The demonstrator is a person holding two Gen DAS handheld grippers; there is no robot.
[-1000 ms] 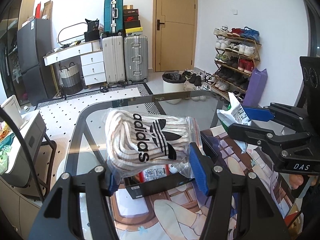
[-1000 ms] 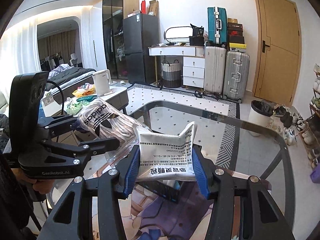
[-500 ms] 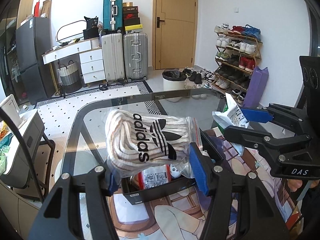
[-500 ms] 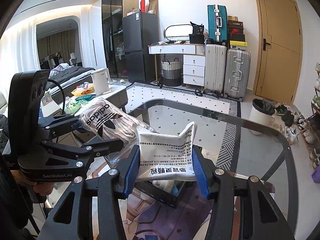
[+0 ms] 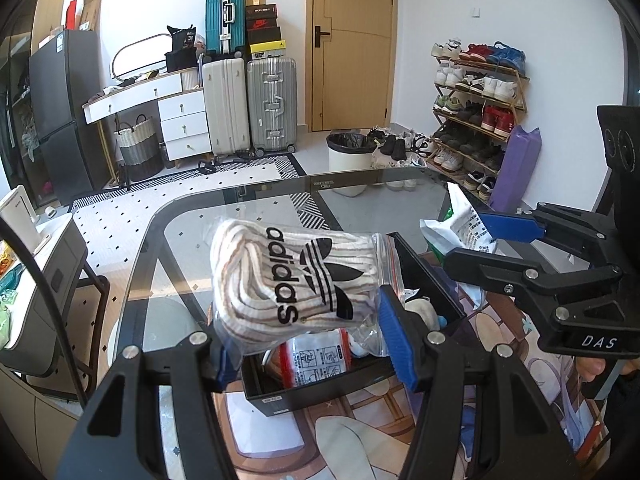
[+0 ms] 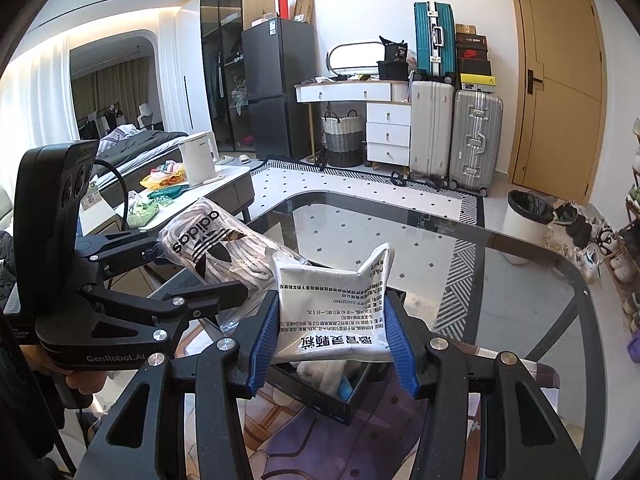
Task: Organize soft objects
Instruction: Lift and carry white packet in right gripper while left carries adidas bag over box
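The left tongs (image 5: 308, 344) squeeze the sock bag (image 5: 296, 276); the right tongs (image 6: 332, 340) squeeze the white packet (image 6: 332, 312). Lower each gently into the black box (image 5: 432, 280) before letting go.

Both views bright, daylit, colours clean. Right wrist view: light from far left, white curtains (image 6: 36, 92) blown out, ceiling cove strip glowing. Glass table (image 6: 520, 280) shows soft sheen w/ floor visible through, no hard glare. Left wrist view: even light on white walls, door (image 5: 352, 44) well lit. Strong fisheye bend plus black vignette at corners. Sharp throughout, no motion blur; near gripper bodies dark, low detail.
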